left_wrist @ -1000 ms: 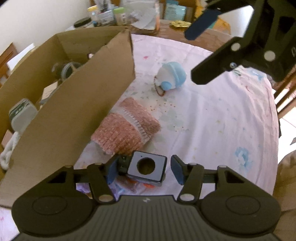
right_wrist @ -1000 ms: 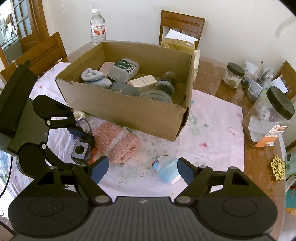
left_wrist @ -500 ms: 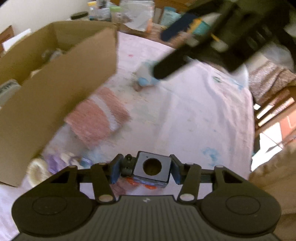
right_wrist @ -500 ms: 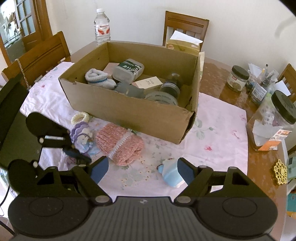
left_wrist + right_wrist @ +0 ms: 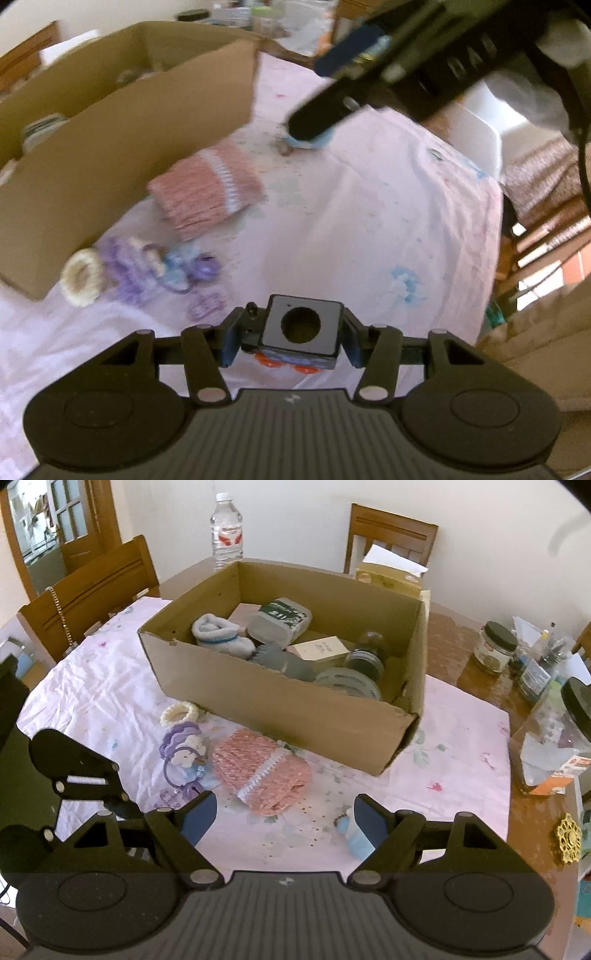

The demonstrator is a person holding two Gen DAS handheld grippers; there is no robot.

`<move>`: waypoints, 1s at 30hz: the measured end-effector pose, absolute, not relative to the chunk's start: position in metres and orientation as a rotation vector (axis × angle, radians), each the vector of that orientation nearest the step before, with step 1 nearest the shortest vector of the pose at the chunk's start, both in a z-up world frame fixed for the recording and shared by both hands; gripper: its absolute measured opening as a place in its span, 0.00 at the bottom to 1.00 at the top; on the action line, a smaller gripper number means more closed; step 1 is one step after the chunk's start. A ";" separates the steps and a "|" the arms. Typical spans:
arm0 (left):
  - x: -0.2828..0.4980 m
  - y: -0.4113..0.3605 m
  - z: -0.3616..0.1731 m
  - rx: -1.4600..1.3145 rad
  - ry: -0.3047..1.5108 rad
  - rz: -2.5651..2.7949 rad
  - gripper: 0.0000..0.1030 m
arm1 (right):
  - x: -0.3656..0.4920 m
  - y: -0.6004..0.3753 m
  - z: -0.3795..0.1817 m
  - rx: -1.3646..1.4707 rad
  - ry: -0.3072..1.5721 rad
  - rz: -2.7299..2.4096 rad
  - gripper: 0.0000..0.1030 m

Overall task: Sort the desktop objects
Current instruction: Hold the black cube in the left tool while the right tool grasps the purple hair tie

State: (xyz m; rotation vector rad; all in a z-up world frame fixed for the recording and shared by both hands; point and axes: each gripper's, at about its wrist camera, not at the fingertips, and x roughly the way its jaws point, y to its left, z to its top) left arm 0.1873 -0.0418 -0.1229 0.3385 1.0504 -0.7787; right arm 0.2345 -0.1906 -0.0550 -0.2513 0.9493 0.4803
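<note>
My left gripper (image 5: 288,332) is shut on a small grey block with a round hole (image 5: 301,325); a blue base and orange wheels show under it, and it hangs above the pink cloth. My right gripper (image 5: 284,819) stands open over the cloth with nothing between its fingers. A small light-blue toy (image 5: 352,836) lies just inside its right finger. In the left wrist view the right gripper (image 5: 332,92) hovers over that blue toy (image 5: 306,142). An open cardboard box (image 5: 280,709) holds several items. A pink knitted piece (image 5: 262,771) lies in front of the box.
Purple hair accessories (image 5: 181,753) and a cream scrunchie (image 5: 181,712) lie left of the knitted piece. Jars (image 5: 495,650), a pen holder and a large jar (image 5: 550,738) stand at the right. A water bottle (image 5: 226,528) and wooden chairs (image 5: 92,590) ring the table. The left tool's black linkage (image 5: 74,771) is at left.
The left gripper's fingers closed on the grey block and carried it away from the pink knit, uncovering the purple accessories and scrunchie. The right gripper stayed open and hardly moved.
</note>
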 end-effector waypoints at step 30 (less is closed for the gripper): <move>0.190 0.054 -0.115 0.203 1.014 -0.382 0.52 | 0.267 -0.071 -0.121 -0.486 0.882 0.826 0.77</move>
